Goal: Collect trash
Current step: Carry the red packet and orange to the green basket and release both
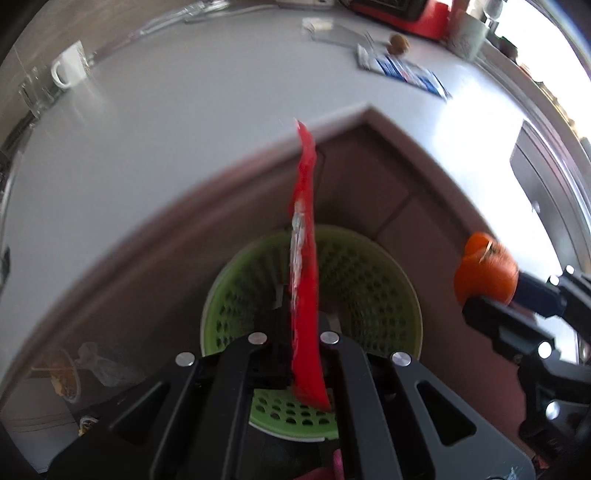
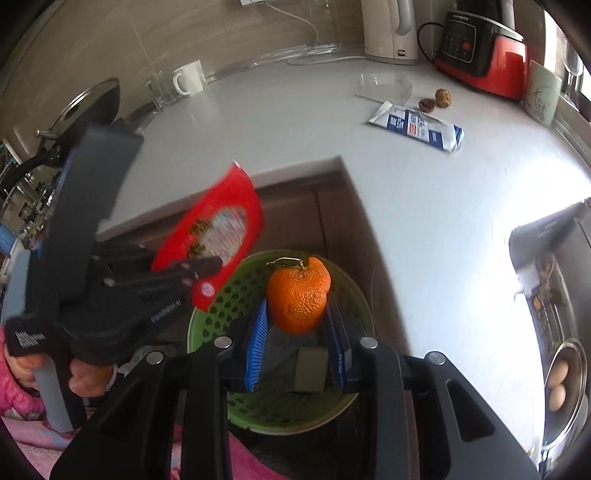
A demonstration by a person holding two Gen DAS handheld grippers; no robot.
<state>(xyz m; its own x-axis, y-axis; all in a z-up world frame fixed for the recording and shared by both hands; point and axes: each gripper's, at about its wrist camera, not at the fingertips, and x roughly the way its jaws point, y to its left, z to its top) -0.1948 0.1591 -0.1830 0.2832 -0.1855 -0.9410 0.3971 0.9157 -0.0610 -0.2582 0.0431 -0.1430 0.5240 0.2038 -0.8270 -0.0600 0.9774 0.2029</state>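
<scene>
My left gripper (image 1: 301, 325) is shut on a red snack wrapper (image 1: 304, 236), seen edge-on, above a green perforated basket (image 1: 373, 280). From the right wrist view the wrapper (image 2: 218, 229) shows its flat face, held by the left gripper (image 2: 207, 267). My right gripper (image 2: 297, 317) is shut on an orange peel (image 2: 299, 293) above the same basket (image 2: 218, 314). The peel (image 1: 485, 269) and right gripper (image 1: 480, 291) show at the right of the left wrist view.
The basket sits below the white counter's (image 2: 295, 122) inner corner. On the counter lie a blue-white packet (image 2: 417, 125), walnut shells (image 2: 436, 99), a clear plastic tray (image 2: 384, 86), a white mug (image 2: 190, 77), a kettle (image 2: 389, 29) and a red cooker (image 2: 480, 48).
</scene>
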